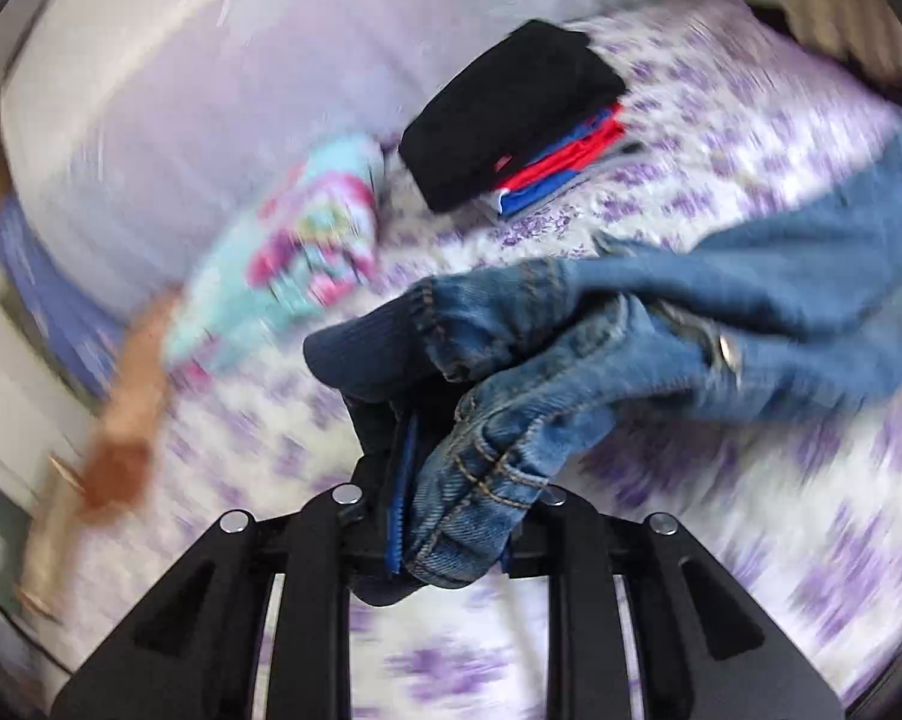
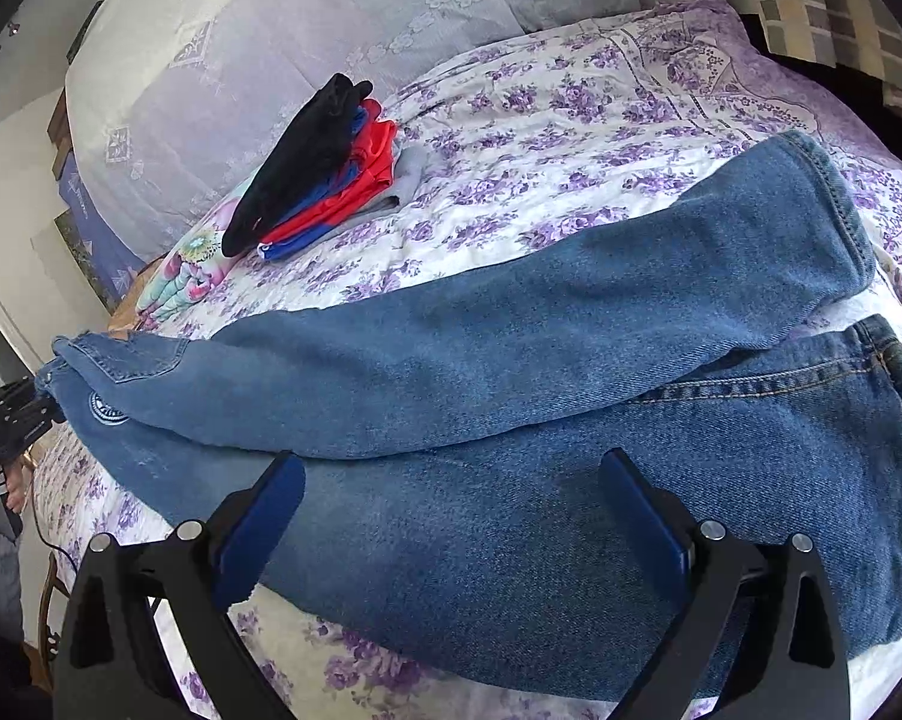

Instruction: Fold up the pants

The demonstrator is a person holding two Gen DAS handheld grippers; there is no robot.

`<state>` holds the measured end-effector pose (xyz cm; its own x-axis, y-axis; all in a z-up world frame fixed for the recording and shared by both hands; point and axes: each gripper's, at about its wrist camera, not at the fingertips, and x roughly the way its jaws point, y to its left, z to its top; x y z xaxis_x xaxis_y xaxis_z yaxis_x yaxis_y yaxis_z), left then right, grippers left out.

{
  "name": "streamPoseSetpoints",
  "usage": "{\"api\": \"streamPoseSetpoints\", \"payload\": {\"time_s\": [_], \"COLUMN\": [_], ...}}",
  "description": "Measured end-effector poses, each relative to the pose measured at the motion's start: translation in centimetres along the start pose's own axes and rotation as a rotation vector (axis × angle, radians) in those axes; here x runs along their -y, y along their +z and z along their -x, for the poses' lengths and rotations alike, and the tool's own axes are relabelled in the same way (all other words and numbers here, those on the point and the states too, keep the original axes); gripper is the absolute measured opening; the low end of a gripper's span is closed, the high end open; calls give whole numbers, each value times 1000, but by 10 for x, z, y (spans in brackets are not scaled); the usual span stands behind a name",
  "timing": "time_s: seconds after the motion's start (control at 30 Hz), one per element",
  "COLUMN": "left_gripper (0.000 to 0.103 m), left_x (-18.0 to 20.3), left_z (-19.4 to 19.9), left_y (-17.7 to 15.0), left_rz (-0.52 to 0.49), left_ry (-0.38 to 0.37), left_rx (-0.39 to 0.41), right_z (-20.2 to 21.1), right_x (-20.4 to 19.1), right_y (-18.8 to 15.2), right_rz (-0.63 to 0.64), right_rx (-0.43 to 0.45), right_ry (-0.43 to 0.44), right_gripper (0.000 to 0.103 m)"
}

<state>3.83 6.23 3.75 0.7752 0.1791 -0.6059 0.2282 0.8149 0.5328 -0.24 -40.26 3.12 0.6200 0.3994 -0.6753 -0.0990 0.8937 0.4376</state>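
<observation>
Blue jeans [image 2: 511, 396] lie stretched across a bed with a purple floral cover [image 2: 571, 120], legs side by side. My left gripper [image 1: 445, 480] is shut on the waistband end of the jeans [image 1: 487, 420] and holds it lifted over the bed; that view is blurred. The left gripper also shows at the far left of the right wrist view [image 2: 19, 414], holding the jeans' end. My right gripper [image 2: 457, 510] is open, its blue-padded fingers [image 2: 271, 516] spread just above the near leg, holding nothing.
A stack of folded clothes, black on top of red and blue [image 2: 325, 174], sits further back on the bed. A turquoise and pink floral garment [image 2: 181, 276] lies beside it near the left edge. A pale headboard cover [image 2: 241, 60] rises behind.
</observation>
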Motion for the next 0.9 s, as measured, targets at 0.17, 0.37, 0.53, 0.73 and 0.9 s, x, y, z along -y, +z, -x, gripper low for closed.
{"api": "streamPoseSetpoints", "payload": {"time_s": [0.17,0.37,0.53,0.73,0.9], "left_gripper": [47,73,82,85,80], "left_x": [45,35,-26,-55,-33], "left_z": [-22,0,22,14,-16], "left_y": [-81,-110,-95,-87,-89], "left_rz": [-222,-9,289,590,771], "left_ry": [55,18,-212,-548,-810], "left_rx": [-83,-16,29,3,-93], "right_z": [-1,-1,1,9,11], "right_x": [1,-2,-2,-3,-2], "right_y": [-1,0,-3,-9,-9], "right_rz": [-4,0,-9,-15,-26], "right_rx": [2,-12,1,5,7], "right_ry": [12,2,-2,6,9], "right_gripper": [99,99,99,99,99]}}
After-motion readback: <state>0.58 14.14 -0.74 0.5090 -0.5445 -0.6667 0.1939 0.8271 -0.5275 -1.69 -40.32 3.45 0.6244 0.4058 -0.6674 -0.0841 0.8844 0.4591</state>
